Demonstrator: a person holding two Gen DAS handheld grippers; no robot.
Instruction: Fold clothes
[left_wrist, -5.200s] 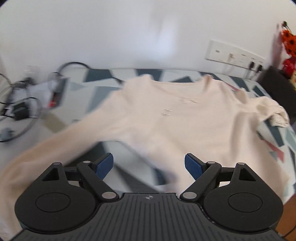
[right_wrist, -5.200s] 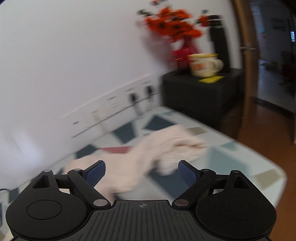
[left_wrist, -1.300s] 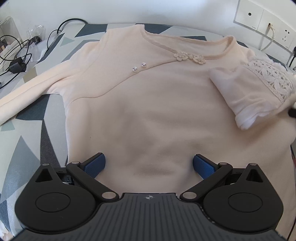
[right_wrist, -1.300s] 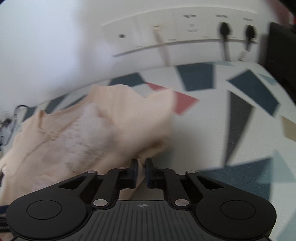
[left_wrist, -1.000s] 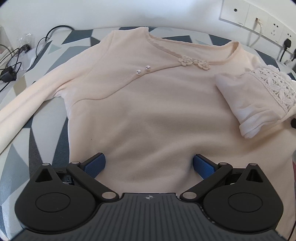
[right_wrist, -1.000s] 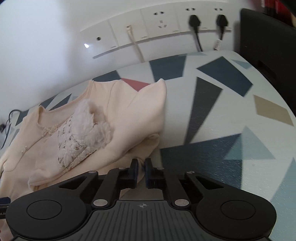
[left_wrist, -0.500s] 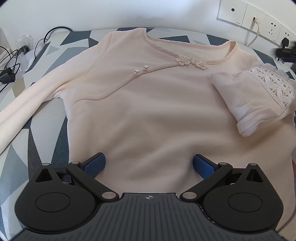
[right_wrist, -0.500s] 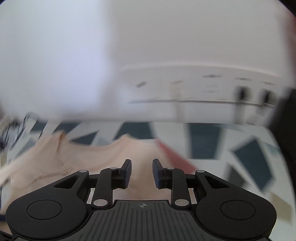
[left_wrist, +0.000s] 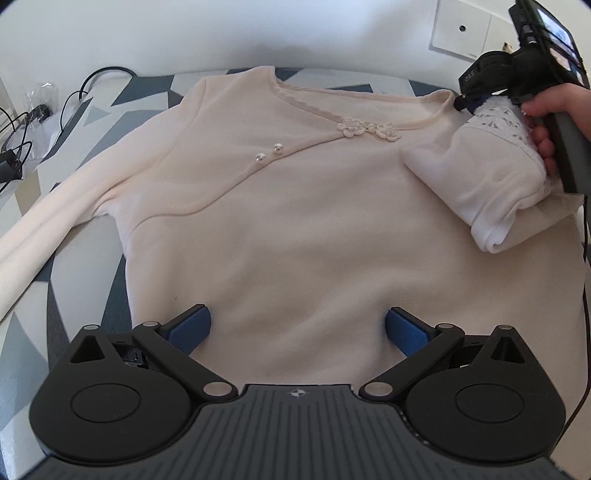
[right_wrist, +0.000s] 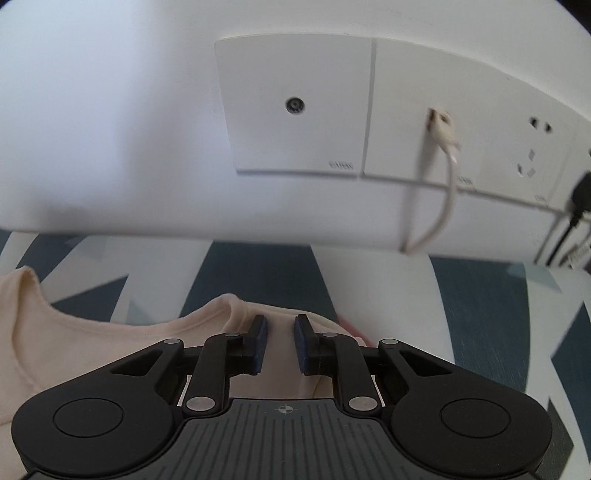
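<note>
One sleeve (left_wrist: 476, 177) is now lying folded across the top (left_wrist: 295, 221); right tongs (right_wrist: 277, 341), having released, are hovering narrowly parted at the shoulder, left tongs (left_wrist: 297, 328) gaping wide.

A home room: a patterned cloth-covered surface (left_wrist: 92, 122) against a white wall with sockets (right_wrist: 532, 155) and cables (left_wrist: 22, 122).

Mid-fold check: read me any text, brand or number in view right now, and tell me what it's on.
Nothing can be read with certainty.
Wall plates: a small grey mark at each lower right corner, too blurred to read.
Right gripper, on its body in the left wrist view: white characters, too small to read.
Sweater: no text shows.
</note>
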